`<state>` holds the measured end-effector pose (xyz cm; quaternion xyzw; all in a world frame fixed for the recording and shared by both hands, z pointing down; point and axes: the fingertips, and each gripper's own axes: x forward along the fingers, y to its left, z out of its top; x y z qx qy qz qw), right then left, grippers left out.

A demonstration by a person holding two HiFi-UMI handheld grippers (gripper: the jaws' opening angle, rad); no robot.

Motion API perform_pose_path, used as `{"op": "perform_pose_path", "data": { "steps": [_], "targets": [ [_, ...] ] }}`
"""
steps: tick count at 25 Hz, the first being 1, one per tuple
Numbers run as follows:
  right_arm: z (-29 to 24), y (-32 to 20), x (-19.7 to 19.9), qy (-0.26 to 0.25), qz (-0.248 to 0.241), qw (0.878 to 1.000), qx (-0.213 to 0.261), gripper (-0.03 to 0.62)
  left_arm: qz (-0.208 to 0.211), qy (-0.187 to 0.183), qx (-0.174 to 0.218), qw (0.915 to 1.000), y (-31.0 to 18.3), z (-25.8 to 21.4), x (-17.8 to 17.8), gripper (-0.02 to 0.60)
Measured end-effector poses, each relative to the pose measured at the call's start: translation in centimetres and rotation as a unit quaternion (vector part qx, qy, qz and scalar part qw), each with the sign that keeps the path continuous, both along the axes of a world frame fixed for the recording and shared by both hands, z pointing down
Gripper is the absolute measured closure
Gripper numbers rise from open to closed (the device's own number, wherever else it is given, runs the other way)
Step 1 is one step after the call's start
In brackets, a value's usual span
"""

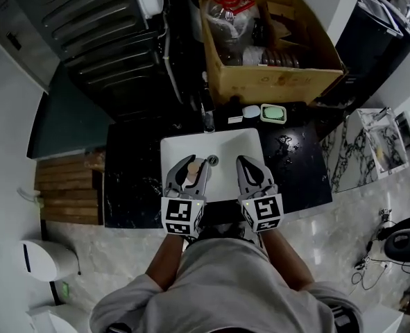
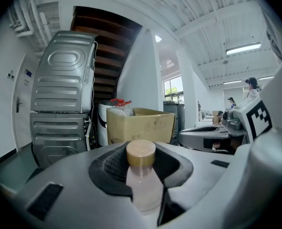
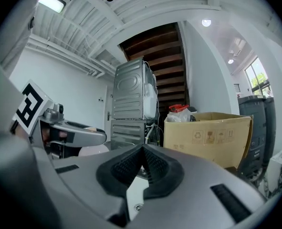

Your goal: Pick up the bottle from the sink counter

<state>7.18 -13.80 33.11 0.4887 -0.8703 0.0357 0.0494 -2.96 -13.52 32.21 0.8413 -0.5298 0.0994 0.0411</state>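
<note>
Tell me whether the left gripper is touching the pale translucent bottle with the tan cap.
Touching. The left gripper view shows the left gripper's black pads pressed against both sides of the bottle, with no gap.

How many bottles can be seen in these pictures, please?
2. One small tan-capped bottle is clamped in the left gripper over the sink; one large red-capped bottle stands in the cardboard box behind. The box may hide others.

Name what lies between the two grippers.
Head view: only the sink and its drain lie between left gripper, gripping the bottle, and right gripper.
</note>
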Motion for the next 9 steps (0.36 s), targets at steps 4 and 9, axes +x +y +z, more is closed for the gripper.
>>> {"op": "perform_pose_path", "data": {
  "steps": [4,9],
  "targets": [
    [0.0,-0.2,-0.7,0.007,-0.006,1.000,-0.002,0.585,0.003,0.002,0.002,1.0000,-0.1,-0.1,-0.1,0.454],
    [0.2,0.1,-1.9,0.012,-0.016,1.000,-0.002,0.585,0.006,0.001,0.002,1.0000,0.1,0.1,-0.5,0.454]
  ]
}}
